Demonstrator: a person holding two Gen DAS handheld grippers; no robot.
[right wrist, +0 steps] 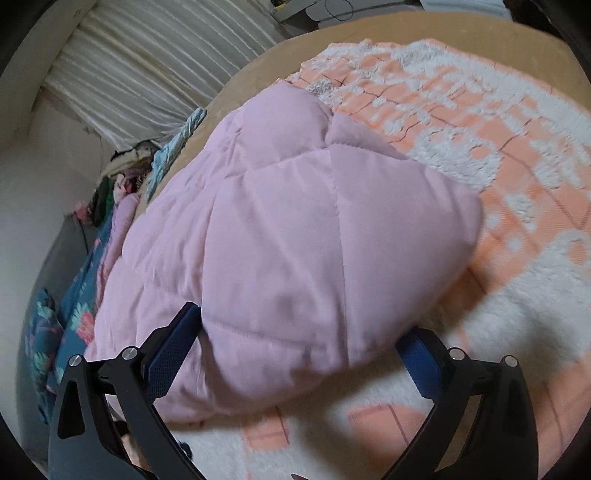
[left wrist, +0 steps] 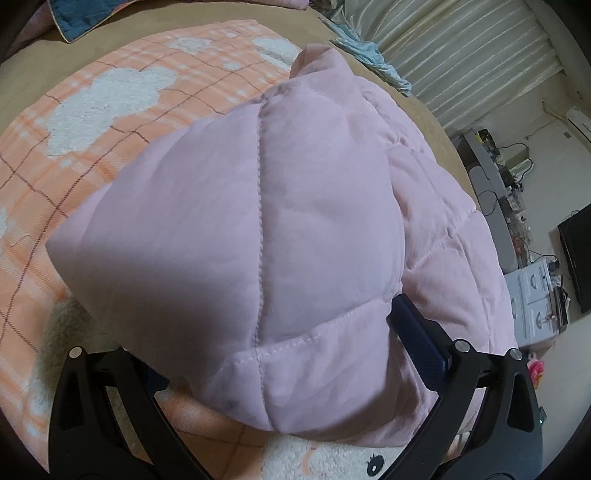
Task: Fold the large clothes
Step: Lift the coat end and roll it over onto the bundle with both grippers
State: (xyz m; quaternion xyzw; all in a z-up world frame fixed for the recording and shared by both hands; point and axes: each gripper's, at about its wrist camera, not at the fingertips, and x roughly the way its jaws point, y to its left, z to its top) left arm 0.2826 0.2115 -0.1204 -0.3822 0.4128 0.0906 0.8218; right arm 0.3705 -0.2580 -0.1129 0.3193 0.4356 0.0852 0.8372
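Note:
A pale pink quilted puffer garment (left wrist: 280,206) lies bunched on an orange plaid blanket (left wrist: 110,122). In the left wrist view a stitched hem corner bulges between the wide-apart fingers of my left gripper (left wrist: 273,332). The blue right pad (left wrist: 417,332) rests beside the fabric, and the left pad is hidden under the fold. In the right wrist view the same garment (right wrist: 280,229) fills the gap of my right gripper (right wrist: 295,328). That gripper's jaws also stand wide, with blue pads (right wrist: 173,354) flanking a padded fold. Neither gripper pinches the cloth.
The blanket (right wrist: 480,140) covers a tan bed sheet (right wrist: 424,29). A pleated curtain (left wrist: 461,55) hangs behind. A light blue cloth (left wrist: 369,51) and a blue floral quilt (right wrist: 74,302) lie at the bed's edge. A cluttered desk and a white drawer unit (left wrist: 535,295) stand to the right.

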